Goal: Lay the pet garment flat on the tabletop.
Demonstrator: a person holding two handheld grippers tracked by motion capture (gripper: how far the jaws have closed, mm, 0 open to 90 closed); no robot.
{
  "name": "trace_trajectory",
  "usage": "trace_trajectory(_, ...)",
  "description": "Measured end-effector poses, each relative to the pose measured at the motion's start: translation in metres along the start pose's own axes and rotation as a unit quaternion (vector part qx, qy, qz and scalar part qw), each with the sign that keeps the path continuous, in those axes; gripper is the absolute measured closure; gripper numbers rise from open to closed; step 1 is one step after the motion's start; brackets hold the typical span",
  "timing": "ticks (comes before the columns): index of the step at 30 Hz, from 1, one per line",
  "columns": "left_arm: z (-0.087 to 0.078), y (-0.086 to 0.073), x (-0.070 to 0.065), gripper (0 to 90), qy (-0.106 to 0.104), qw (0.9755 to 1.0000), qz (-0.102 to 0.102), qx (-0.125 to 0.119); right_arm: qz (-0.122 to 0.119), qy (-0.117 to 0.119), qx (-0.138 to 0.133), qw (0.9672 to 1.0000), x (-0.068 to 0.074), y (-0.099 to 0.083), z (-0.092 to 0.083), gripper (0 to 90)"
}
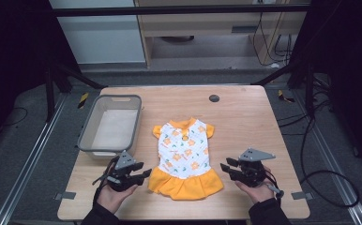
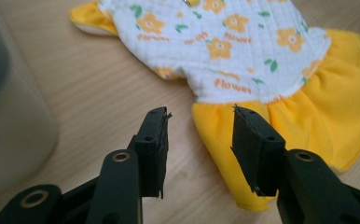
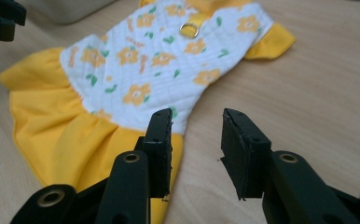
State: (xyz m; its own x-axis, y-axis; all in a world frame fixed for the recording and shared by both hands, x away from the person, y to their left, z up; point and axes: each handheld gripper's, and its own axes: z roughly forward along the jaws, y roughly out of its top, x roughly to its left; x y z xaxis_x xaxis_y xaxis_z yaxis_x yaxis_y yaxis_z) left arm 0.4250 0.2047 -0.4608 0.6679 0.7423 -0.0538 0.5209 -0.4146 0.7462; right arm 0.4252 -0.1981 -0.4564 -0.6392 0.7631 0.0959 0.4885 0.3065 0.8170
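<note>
A small dress [image 1: 184, 150] lies flat in the middle of the wooden table, with a white quilted top printed with orange flowers and a yellow skirt and sleeves. My left gripper [image 1: 144, 173] is low beside the skirt's left corner, its jaws apart. In the left gripper view the gripper [image 2: 199, 116] hovers over the skirt's edge on the dress [image 2: 225, 42], and its pads do not press on the cloth. My right gripper [image 1: 226, 166] stands open by the skirt's right corner. In the right gripper view the gripper [image 3: 197, 116] is at the edge of the dress [image 3: 145, 60].
A grey plastic basket [image 1: 87, 136] stands on the table's left side, close behind the left gripper, its wall [image 2: 10, 116] blurred nearby. A small black disc [image 1: 214, 98] sits near the far edge. Bare wood [image 1: 259, 131] extends right of the dress.
</note>
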Motion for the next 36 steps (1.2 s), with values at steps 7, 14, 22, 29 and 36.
trace_trajectory(7, 0.014, -0.007, -0.009, 61.7, -0.005, 0.9993, 0.007, 0.036, 0.001, 0.015, 0.042, 0.9990, 0.009, -0.019, 0.016, 64.0)
trace_trajectory(14, 0.024, -0.014, -0.015, 73.8, -0.023, 0.9975, -0.001, 0.066, 0.001, 0.020, 0.079, 0.9967, 0.012, -0.030, 0.028, 69.0)
trace_trajectory(22, 0.025, -0.015, -0.019, 89.9, -0.023, 0.9966, 0.006, 0.078, -0.006, 0.033, 0.096, 0.9948, 0.015, -0.030, 0.030, 86.3)
trace_trajectory(29, 0.022, -0.016, -0.020, 90.0, -0.013, 0.9963, 0.010, 0.085, -0.004, 0.035, 0.112, 0.9931, 0.017, -0.030, 0.025, 88.7)
trace_trajectory(36, 0.014, -0.023, -0.017, 89.7, 0.002, 0.9967, 0.010, 0.081, -0.002, 0.035, 0.112, 0.9932, 0.019, -0.034, 0.019, 84.8)
